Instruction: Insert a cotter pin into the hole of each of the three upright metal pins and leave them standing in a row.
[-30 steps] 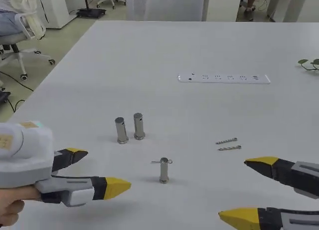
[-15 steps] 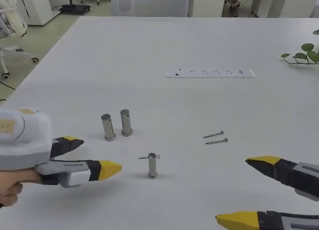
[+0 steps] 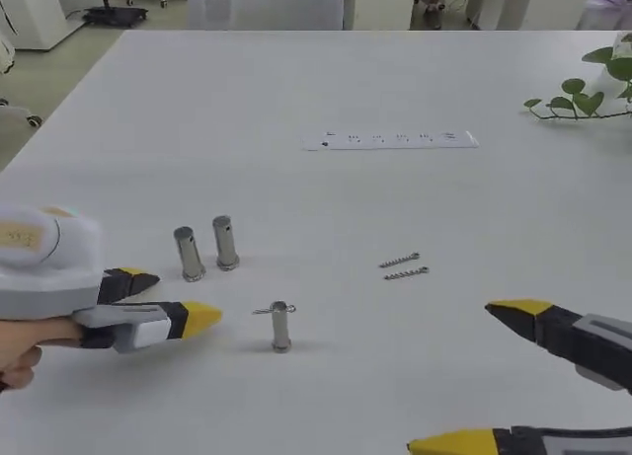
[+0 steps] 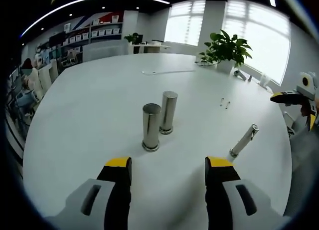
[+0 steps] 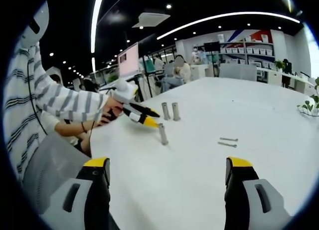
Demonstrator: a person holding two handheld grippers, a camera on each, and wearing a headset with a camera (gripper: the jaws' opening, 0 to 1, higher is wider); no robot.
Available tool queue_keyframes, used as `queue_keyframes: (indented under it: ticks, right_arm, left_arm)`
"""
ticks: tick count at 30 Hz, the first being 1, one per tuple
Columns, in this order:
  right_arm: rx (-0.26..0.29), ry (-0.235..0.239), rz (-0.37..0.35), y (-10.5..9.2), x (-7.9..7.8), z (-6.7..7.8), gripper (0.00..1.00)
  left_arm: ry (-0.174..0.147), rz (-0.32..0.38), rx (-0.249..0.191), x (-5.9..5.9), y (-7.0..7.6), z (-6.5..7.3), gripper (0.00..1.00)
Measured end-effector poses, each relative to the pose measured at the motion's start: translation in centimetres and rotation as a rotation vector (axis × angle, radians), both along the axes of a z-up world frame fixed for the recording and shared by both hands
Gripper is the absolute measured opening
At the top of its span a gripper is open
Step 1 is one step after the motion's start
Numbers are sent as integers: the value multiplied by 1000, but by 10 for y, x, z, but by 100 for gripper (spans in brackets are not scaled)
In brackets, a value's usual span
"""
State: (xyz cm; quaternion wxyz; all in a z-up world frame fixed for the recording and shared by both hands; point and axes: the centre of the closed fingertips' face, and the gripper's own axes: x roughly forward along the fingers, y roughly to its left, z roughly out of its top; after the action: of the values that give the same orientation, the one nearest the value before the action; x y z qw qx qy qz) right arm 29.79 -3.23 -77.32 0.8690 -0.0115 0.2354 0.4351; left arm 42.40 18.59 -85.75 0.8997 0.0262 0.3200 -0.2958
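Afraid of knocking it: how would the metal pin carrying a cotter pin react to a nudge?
Tall on a small foot, the metal pin probably tips easily. Fallen, its round body might roll, though the crosswise cotter pin could stop it.

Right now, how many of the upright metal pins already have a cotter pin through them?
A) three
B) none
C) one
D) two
C: the front metal pin has a cotter pin through its top; the two rear pins are bare, and two loose cotter pins lie on the table.

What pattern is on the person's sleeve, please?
Dark and white stripes on the sleeve, clearest in the right gripper view.
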Motion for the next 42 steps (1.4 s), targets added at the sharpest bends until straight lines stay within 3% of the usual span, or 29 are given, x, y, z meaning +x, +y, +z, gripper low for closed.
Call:
queue_keyframes:
  ticks: [3, 5, 7, 13, 16, 20, 33, 42]
  right_arm:
    - [-5, 10, -4, 0, -2, -2, 100]
    - [-17, 19, -3, -1, -3, -5, 100]
    - [-21, 23, -2, -1, -4, -7, 100]
    - [-21, 32, -10, -2, -5, -9, 100]
    - [-27, 45, -20, -4, -5, -13, 100]
    - [-30, 52, -20, -5, -6, -16, 100]
    - [-25, 63, -24, -7, -8, -19, 99]
    - [-23, 80, -39, -9, -10, -23, 99]
  left_arm:
    - [4, 35, -66, 5, -4, 4, 60]
    - [-1, 40, -50, 10, -2, 2, 58]
    - [-27, 27, -4, 13, 0, 0, 57]
    - [-35, 49, -21, 19, -2, -1, 49]
    - [-56, 69, -6, 23, 0, 0, 39]
    - [-74, 83, -21, 28, -1, 3, 30]
    - [-126, 103, 10, 39, -1, 8, 17]
    - [-124, 119, -1, 42, 1, 9, 12]
